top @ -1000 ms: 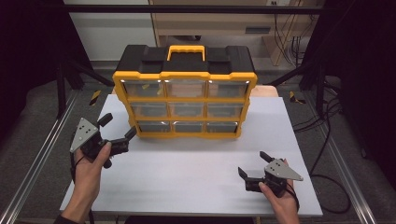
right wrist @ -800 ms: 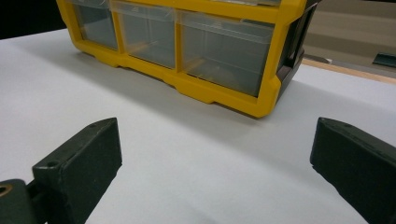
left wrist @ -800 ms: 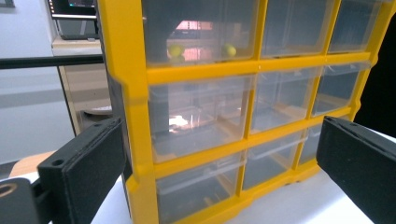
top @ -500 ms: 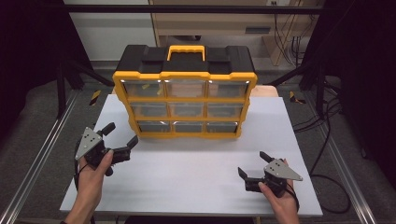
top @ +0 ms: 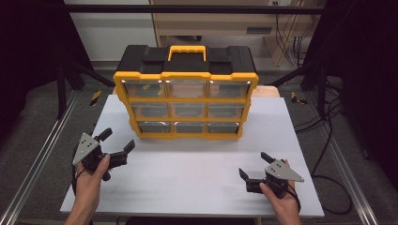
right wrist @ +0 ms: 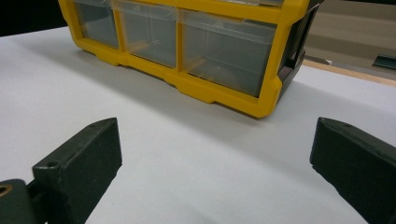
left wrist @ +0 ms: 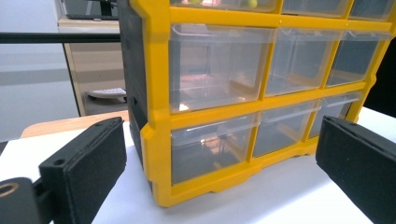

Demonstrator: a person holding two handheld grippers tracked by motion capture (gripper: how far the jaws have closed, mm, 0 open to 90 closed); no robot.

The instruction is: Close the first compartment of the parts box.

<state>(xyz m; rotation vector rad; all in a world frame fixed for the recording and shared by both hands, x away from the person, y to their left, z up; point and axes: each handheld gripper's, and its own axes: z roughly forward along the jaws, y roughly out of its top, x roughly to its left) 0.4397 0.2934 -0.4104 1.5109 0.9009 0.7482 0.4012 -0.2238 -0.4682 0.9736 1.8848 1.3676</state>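
The left gripper (top: 116, 142), jaws spread, hovers near the drawer cabinet's (top: 185, 101) left corner. The cabinet stands upright at the table's (top: 187, 173) far middle, long axis left-right, drawers facing near. The right gripper (top: 253, 165) gapes empty.

organizer (left wrist: 261, 93) top cut off | drawer (left wrist: 215, 67) contents unclear

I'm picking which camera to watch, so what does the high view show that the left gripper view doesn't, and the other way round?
High view: the yellow organizer whole, with its black top and handle, plus the left claw and right claw, both open in the person's hands. Left gripper view: a close look through the clear drawers and at the organizer's black side wall. Both: the organizer's drawer front and the white table.
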